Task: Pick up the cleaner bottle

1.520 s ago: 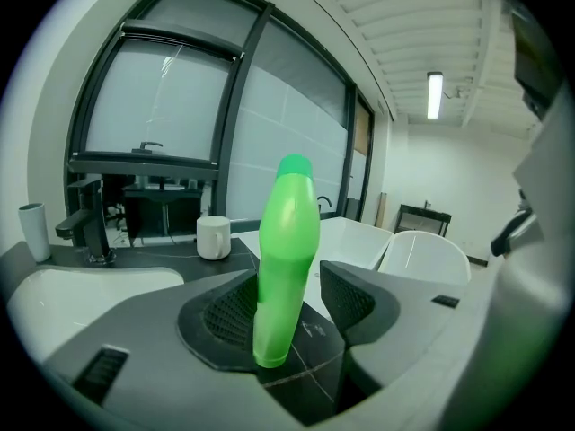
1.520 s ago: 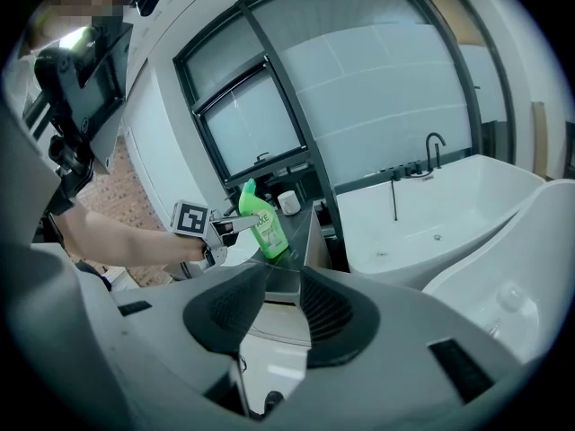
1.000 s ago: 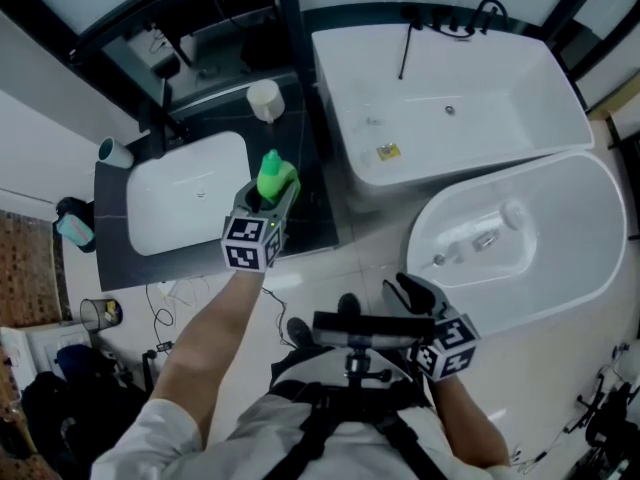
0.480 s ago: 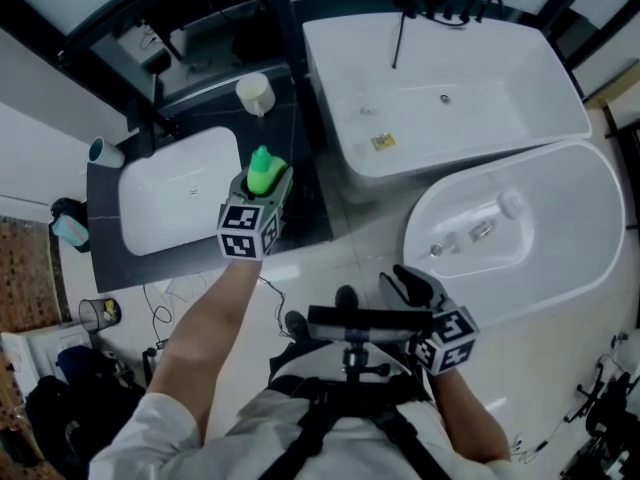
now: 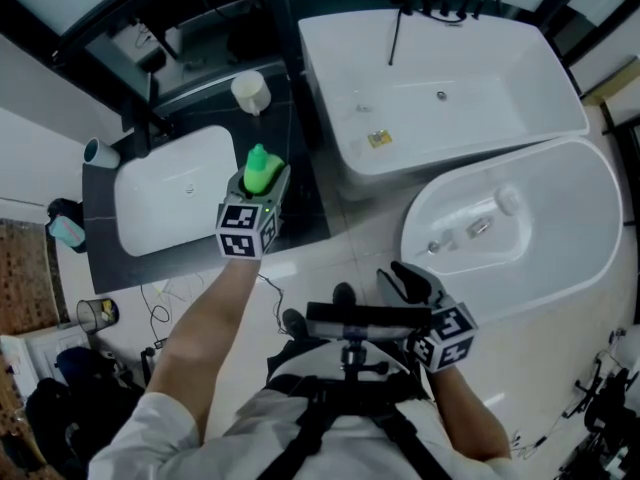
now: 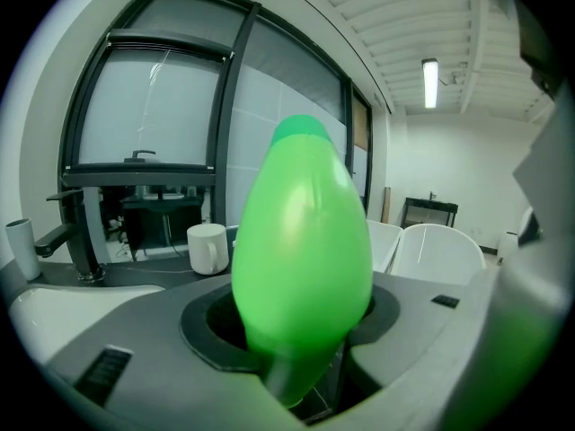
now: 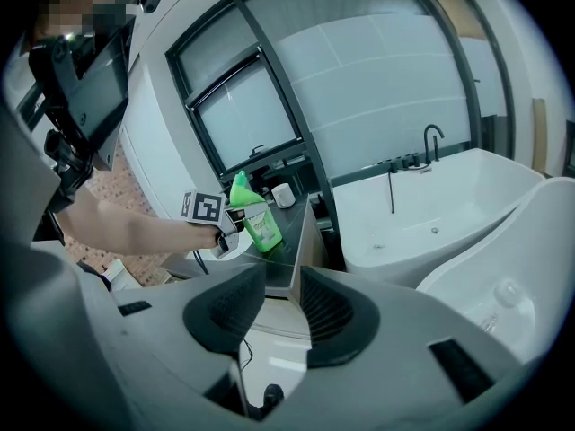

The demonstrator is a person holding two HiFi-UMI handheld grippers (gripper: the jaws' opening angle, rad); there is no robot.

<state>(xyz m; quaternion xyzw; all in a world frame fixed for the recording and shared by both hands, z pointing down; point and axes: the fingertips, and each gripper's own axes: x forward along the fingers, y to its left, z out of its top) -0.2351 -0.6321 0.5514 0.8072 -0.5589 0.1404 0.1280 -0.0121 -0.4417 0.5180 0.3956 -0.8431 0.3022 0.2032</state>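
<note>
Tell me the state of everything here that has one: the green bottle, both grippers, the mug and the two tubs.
left gripper: shut on the cleaner bottle.
cleaner bottle: upright, cap on.
right gripper: open, nothing between its jaws.
white mug: upright on the dark counter.
rectangular bathtub: no water in it.
oval bathtub: no water, small items lying inside.

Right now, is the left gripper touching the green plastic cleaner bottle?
Touching. The left gripper view shows the green cleaner bottle pinched in the left gripper, both jaws pressing its sides.
</note>
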